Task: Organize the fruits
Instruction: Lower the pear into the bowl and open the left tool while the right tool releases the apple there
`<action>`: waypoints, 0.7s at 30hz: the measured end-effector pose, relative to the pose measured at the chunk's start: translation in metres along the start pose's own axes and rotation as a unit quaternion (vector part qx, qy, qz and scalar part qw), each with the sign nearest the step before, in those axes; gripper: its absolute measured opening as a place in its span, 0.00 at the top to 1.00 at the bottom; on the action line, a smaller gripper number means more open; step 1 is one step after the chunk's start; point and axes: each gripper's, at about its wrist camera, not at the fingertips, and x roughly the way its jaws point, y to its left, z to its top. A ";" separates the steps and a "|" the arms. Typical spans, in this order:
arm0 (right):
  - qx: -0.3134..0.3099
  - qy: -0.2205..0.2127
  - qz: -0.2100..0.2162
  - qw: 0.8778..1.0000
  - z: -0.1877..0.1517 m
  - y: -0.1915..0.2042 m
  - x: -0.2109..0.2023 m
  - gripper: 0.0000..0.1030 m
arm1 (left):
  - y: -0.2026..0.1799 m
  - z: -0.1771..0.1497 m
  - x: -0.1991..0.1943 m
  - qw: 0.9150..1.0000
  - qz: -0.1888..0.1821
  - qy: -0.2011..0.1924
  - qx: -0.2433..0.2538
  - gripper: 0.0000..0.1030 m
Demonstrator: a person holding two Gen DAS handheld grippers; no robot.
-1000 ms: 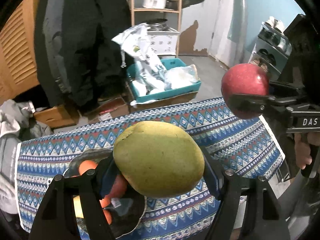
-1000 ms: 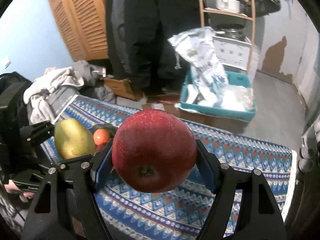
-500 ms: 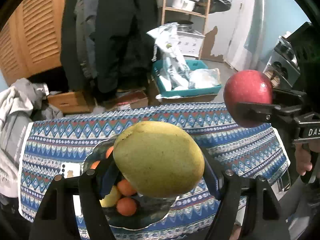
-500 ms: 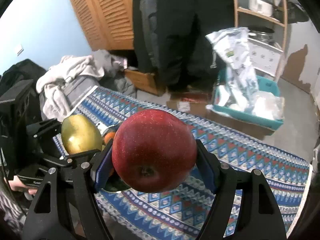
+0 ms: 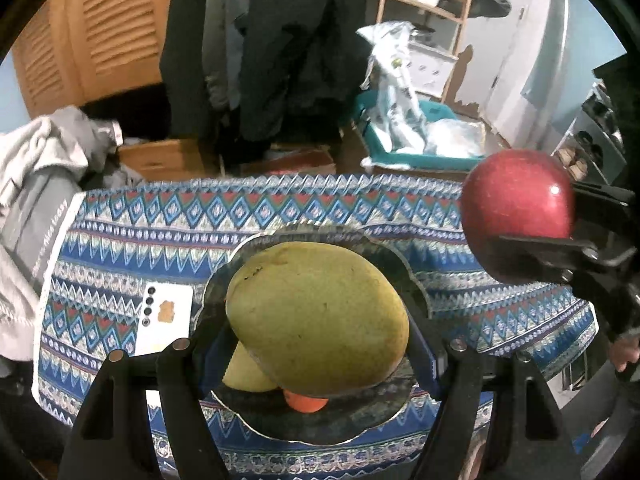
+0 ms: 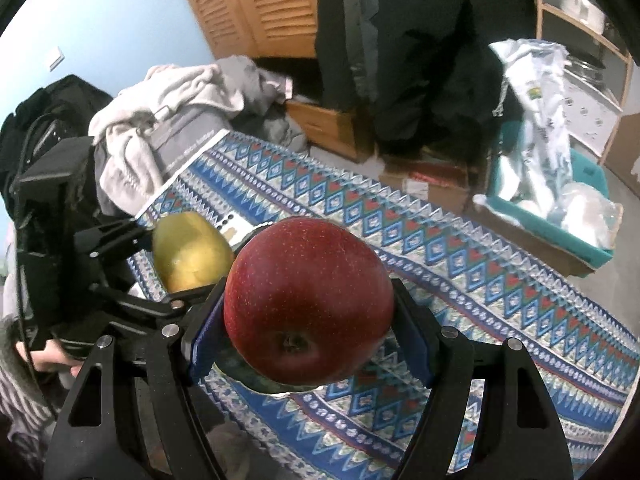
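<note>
2 tongs gripping fruit, left [image 5: 320, 344] mango [image 5: 316, 316], right [image 6: 308, 324] apple [image 6: 308, 300], above fruit-filled bowl [image 5: 400, 416].

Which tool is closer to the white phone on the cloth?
Left. The left tool, holding the mango, hangs right beside the phone. The right tool, holding the apple, is farther off, past the tray.

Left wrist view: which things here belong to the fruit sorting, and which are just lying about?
Part of the job:
- mango, held in the left gripper
- red apple, held in the right gripper
- dark plate holding an orange

Lying about:
- white phone
- grey clothes
- teal bin
</note>
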 end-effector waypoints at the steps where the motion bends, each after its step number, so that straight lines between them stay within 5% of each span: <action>1: 0.000 0.005 0.001 1.000 0.000 0.002 0.005 0.27 | 0.003 -0.001 0.003 1.000 0.000 0.004 -0.002 0.26; 21: 0.002 0.118 0.019 0.993 -0.036 0.015 0.090 0.27 | 0.038 -0.029 0.044 0.996 0.013 0.077 -0.035 0.26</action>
